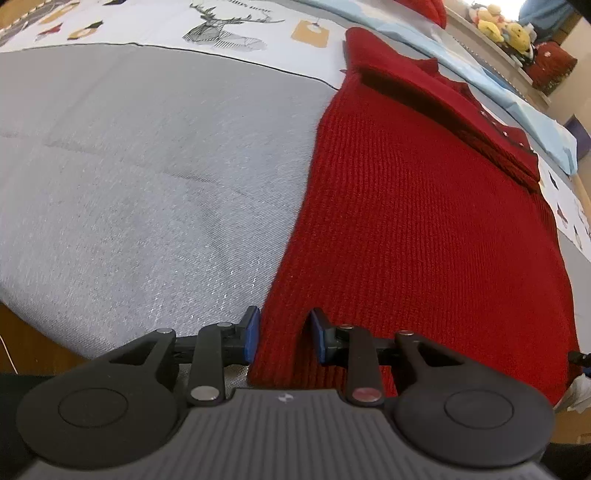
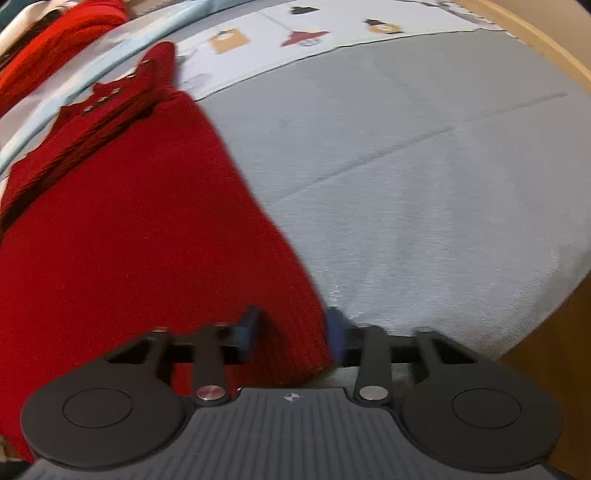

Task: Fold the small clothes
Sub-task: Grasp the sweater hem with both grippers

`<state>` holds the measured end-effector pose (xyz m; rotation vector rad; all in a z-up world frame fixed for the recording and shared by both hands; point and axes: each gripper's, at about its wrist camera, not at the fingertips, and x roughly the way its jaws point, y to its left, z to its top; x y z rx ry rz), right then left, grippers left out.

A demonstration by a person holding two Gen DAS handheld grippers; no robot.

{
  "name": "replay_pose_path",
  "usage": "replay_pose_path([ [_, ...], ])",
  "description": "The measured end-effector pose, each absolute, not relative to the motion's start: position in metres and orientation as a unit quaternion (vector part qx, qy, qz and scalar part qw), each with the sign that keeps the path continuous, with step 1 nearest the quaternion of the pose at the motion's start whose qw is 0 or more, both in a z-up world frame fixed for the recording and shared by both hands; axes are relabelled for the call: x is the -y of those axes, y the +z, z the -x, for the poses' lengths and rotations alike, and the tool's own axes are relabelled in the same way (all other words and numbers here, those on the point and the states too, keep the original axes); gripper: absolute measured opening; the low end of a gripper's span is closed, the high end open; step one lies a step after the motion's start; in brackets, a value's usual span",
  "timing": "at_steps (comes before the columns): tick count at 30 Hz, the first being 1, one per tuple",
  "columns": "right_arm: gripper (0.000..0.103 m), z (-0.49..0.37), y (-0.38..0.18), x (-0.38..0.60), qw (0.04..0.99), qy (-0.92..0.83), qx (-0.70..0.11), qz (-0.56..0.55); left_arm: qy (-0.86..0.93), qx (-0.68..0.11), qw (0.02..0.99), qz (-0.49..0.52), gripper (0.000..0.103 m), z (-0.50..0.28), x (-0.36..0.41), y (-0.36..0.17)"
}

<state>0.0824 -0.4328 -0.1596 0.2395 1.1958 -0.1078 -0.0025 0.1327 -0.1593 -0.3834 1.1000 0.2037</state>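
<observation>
A red knit sweater (image 1: 406, 206) lies flat on the grey bed cover (image 1: 147, 177), its collar end far from me. My left gripper (image 1: 284, 334) stands over the sweater's near left corner. Its jaws are a little apart, one blue pad (image 1: 252, 332) at the sweater's edge and the other on the knit, and the fabric between them lies flat, not pinched. In the blurred right wrist view, my right gripper (image 2: 293, 328) straddles the near right corner of the sweater (image 2: 129, 221) in the same way, with flat knit between its parted pads.
A white printed sheet (image 1: 229, 26) with a deer drawing covers the far end of the bed, beside a pale blue cover (image 1: 524, 107). Plush toys (image 1: 502, 26) sit on a shelf at the far right. The wooden bed frame (image 2: 546, 48) borders the grey cover (image 2: 424, 166).
</observation>
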Motion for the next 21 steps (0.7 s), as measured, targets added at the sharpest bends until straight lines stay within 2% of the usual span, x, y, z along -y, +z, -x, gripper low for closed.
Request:
replay_pose_path([
  [1, 0.022, -0.082, -0.16, 0.431, 0.818, -0.045, -0.562, -0.111, 0.09, -0.518, 0.832, 0.178, 0.016, 0.002, -0.132, -0.159],
  [3, 0.018, -0.081, -0.157, 0.43, 0.82, -0.039, -0.56, -0.114, 0.08, -0.515, 0.835, 0.177, 0.011, 0.005, -0.13, -0.156],
  [5, 0.012, -0.08, -0.152, 0.434, 0.823, -0.042, -0.551, -0.129, 0.075, -0.508, 0.84, 0.173, 0.011, 0.008, -0.129, -0.15],
  [7, 0.012, -0.077, -0.147, 0.441, 0.826, -0.043, -0.542, -0.146, 0.073, -0.506, 0.841, 0.178, 0.011, 0.011, -0.128, -0.148],
  [12, 0.017, -0.078, -0.156, 0.44, 0.817, -0.046, -0.559, -0.137, 0.07, -0.529, 0.827, 0.179, 0.017, 0.01, -0.128, -0.157],
  [15, 0.02, -0.078, -0.155, 0.433, 0.819, -0.04, -0.561, -0.111, 0.068, -0.529, 0.829, 0.168, 0.017, 0.007, -0.126, -0.158],
  [17, 0.021, -0.078, -0.155, 0.431, 0.819, -0.041, -0.561, -0.111, 0.069, -0.526, 0.831, 0.168, 0.013, 0.007, -0.127, -0.157],
  [21, 0.012, -0.076, -0.149, 0.433, 0.827, -0.038, -0.549, -0.113, 0.067, -0.515, 0.838, 0.167, 0.011, 0.01, -0.127, -0.15],
])
